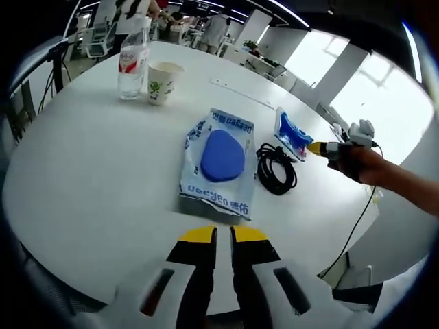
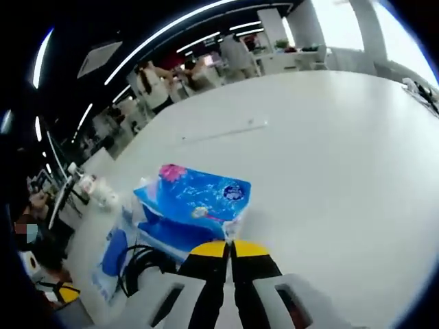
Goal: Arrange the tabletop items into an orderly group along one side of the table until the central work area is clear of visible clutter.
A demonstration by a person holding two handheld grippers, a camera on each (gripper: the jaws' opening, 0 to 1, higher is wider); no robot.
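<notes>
Near the counter's (image 1: 82, 178) right edge, the right gripper (image 2: 230, 248) has its fingers closed on the blue tissue pack's (image 2: 195, 199) corner; drag it gently, clear of the black cable (image 1: 276, 168). Left gripper (image 1: 223, 236) hovers closed, empty, before the wipes pack (image 1: 219, 164).

Wipes pack (image 1: 218, 164), just ahead of left tool: blue print along both short ends, upside down, characters too small to read. Bottle (image 1: 132, 60), far ahead-left: red-and-white label, lettering illegible. Paper cup (image 1: 162, 82) beside bottle: green motif, no readable words. Blue pouch (image 2: 192, 202) touching right tool's tips: round emblem, text blurred.
</notes>
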